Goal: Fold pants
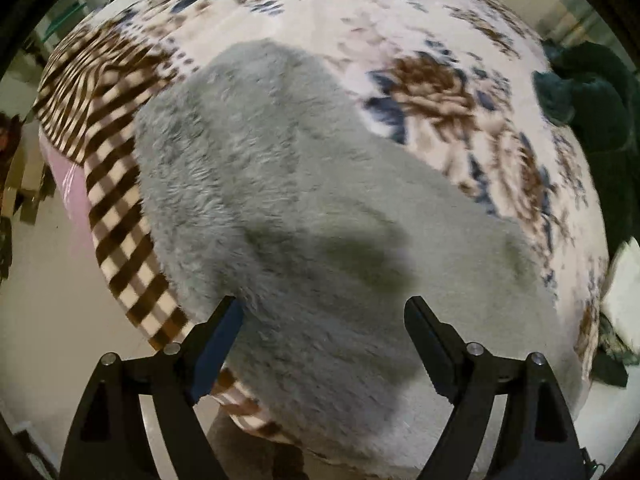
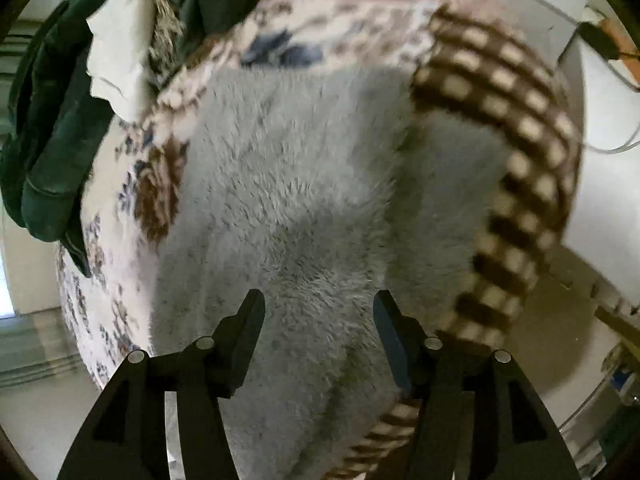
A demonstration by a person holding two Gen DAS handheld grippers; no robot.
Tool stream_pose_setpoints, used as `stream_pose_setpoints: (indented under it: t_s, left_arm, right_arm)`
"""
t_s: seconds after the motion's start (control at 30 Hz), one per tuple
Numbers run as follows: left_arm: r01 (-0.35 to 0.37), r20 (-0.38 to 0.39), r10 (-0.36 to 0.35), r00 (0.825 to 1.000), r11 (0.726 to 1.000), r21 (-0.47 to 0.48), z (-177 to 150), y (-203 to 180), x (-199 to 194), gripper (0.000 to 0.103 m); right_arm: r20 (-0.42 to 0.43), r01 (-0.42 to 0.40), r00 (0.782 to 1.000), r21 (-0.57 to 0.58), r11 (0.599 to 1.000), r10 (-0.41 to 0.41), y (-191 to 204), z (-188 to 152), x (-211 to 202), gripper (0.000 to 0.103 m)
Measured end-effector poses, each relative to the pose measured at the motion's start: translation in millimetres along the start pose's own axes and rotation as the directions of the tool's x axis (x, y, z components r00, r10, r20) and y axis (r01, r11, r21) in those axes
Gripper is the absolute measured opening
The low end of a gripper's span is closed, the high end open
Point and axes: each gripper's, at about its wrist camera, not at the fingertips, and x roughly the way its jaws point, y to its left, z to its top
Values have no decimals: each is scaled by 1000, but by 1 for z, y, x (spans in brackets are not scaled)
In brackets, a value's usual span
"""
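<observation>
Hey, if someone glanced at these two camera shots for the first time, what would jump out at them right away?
The fluffy grey pants fill the middle of both views, spread over a floral blanket with a brown checkered border. Both the left gripper and the right gripper are open above the grey pile, gripping nothing. A heap of dark green clothing sits at the blanket's far edge.

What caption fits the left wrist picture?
Open left gripper over fluffy grey pants on a flowered blanket.
</observation>
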Motion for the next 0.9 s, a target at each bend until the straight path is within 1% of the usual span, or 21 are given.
stream_pose_setpoints:
  t_s: [0.03,0.07,0.1,0.17,0.23,0.3,0.37,0.47,0.53,0.57,0.6,0.63,0.67,0.7,0.73,0.77,0.8,0.83,0.9]
  left_arm:
    - [-12,-7,12,1000,1000,-22,1,5,5,83]
    - [-16,-11,16,1000,999,-36,2,8,8,83]
    - [-20,-13,20,1000,999,-45,3,11,9,83]
    - [-20,-9,19,1000,998,-59,4,14,8,83]
    - [-19,-6,18,1000,998,-53,4,14,6,83]
    - [-10,-10,9,1000,999,-52,4,15,4,83]
    - [-7,-14,6,1000,998,-58,4,17,4,83]
    - [-4,-14,3,1000,998,-64,4,20,3,82]
    - [-3,-18,2,1000,997,-71,4,22,4,83]
    - [-2,-22,0,1000,997,-75,4,23,4,83]
    - [-1,-25,0,1000,997,-75,5,24,4,83]
    - [-2,-27,0,1000,997,-75,5,24,4,83]
    - [0,-29,-2,1000,997,-75,5,24,4,82]
    - [4,-33,-7,999,997,-74,5,25,4,82]
    - [6,-33,-9,999,997,-71,5,24,3,82]
    - [8,-30,-9,1000,998,-60,4,23,2,82]
    - [8,-28,-10,1000,999,-52,4,21,1,82]
    - [9,-27,-11,1000,999,-46,3,20,0,82]
    - [18,-27,-19,999,999,-43,1,16,0,83]
  right_arm:
    - [2,5,1000,1,1000,-5,2,2,7,47]
    - [6,13,1000,15,1000,-13,1,3,14,4]
    - [6,43,999,33,999,-43,2,2,16,5]
    - [49,36,998,30,999,-37,7,-2,4,4]
    - [106,48,993,-19,999,-46,16,-7,-21,4]
    - [138,50,989,-40,998,-44,16,-15,-50,4]
    - [142,55,989,-25,998,-51,15,-15,-63,4]
    - [140,111,985,-45,993,-104,13,-19,-71,4]
    - [79,156,985,-59,986,-151,-2,-15,-62,5]
    - [8,172,985,-73,982,-172,-6,-13,-46,7]
    - [-40,167,984,-85,982,-171,-6,-11,-36,11]
    - [-77,160,983,-84,984,-166,-8,-8,-30,12]
    - [-74,148,985,-74,986,-154,-9,-5,-29,14]
    - [-34,122,992,-55,991,-124,-11,-1,-36,23]
    - [10,113,994,-36,993,-113,-14,4,-42,31]
    - [74,107,992,-1,994,-107,-19,13,-49,42]
    - [105,95,990,24,995,-97,-22,20,-51,43]
    - [119,86,989,50,995,-91,-26,27,-49,43]
    - [124,57,990,105,993,-70,-33,44,-37,43]
